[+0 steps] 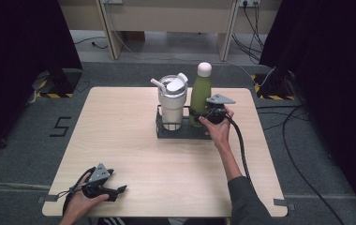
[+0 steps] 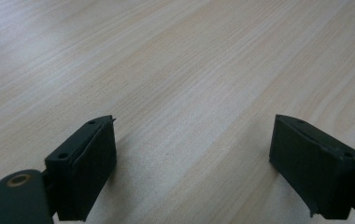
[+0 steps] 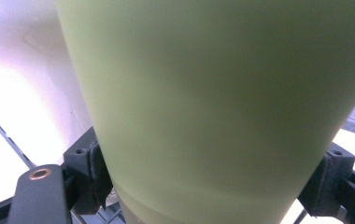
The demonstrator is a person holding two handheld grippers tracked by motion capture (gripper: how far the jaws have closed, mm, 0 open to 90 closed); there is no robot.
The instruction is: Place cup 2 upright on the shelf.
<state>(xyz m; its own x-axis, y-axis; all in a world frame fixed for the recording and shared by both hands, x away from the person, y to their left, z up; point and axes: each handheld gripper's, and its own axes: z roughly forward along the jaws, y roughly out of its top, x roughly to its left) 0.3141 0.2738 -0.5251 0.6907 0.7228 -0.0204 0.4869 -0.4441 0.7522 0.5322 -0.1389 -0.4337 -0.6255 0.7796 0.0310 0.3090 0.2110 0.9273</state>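
A green bottle (image 1: 201, 91) with a white cap stands upright in the right half of a black wire rack (image 1: 166, 133) at the table's far middle. My right gripper (image 1: 199, 116) is shut on the bottle's lower body; in the right gripper view the green bottle (image 3: 213, 102) sits between both pads (image 3: 96, 175). A white tumbler (image 1: 173, 101) with a lid and straw stands in the rack's left half. My left gripper (image 1: 120, 190) rests on the table near the front left edge, and in the left gripper view the left gripper (image 2: 192, 163) stands open over bare wood.
The light wooden table (image 1: 120, 140) stands on a grey carpet. Desk legs and cables lie beyond the far edge, and dark curtains hang at both sides. A thick black cable (image 1: 239, 145) trails from my right gripper along the forearm.
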